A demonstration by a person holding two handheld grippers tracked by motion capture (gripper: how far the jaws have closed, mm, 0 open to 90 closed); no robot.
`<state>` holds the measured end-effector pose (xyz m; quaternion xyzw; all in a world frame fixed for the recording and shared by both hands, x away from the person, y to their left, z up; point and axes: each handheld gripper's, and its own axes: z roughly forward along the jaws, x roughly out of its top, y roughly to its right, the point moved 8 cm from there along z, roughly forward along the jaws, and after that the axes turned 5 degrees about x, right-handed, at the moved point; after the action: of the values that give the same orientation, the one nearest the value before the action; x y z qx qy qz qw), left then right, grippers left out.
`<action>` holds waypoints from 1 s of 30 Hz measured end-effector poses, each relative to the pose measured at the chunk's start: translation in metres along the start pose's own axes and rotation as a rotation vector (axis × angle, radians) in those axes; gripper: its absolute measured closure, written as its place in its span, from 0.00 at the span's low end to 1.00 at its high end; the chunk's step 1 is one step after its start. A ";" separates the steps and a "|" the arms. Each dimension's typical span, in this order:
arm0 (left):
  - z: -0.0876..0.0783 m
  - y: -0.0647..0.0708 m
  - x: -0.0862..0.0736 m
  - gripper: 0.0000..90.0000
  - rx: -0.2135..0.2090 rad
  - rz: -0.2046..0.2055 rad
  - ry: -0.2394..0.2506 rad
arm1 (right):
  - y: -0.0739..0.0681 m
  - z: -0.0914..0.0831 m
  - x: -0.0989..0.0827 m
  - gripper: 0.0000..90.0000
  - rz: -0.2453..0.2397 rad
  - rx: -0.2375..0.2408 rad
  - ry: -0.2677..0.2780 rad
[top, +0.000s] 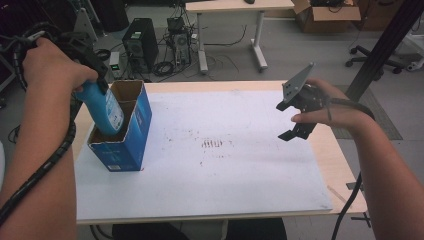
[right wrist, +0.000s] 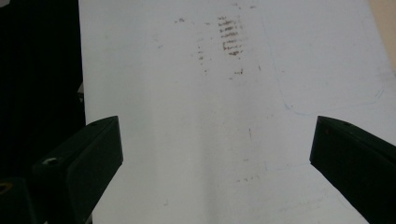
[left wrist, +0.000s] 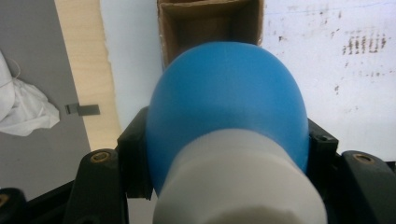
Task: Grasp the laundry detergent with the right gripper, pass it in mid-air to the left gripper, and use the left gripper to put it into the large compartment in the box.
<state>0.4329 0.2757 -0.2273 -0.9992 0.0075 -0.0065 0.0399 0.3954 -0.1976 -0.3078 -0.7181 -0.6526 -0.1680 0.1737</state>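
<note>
**A:** High view: the left claw [top: 92, 75] is clamped on a blue plastic bottle with a white label [top: 106, 106], tilted, its bottom end already inside the open blue cardboard box [top: 131, 142] at the table's [top: 320, 150] left edge. Looks mid-insertion.

**B:** Left gripper view agrees, jaws pinching the bottle's shoulder over the box mouth. Right gripper view: the right claw [right wrist: 212, 154] is wide, nothing in it. Next is probably lowering straighter, then letting go.
</note>
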 end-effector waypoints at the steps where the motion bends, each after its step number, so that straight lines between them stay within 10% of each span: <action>1: 0.001 0.000 0.000 0.42 0.004 0.003 0.000 | 0.000 0.000 0.000 0.03 0.002 0.006 -0.011; 30: 0.070 0.004 -0.003 0.42 0.012 0.023 0.018 | -0.004 -0.003 0.000 0.03 0.018 0.025 -0.036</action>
<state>0.4310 0.2775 -0.2978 -0.9987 0.0191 -0.0150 0.0458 0.3918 -0.1990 -0.3049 -0.7246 -0.6512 -0.1454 0.1723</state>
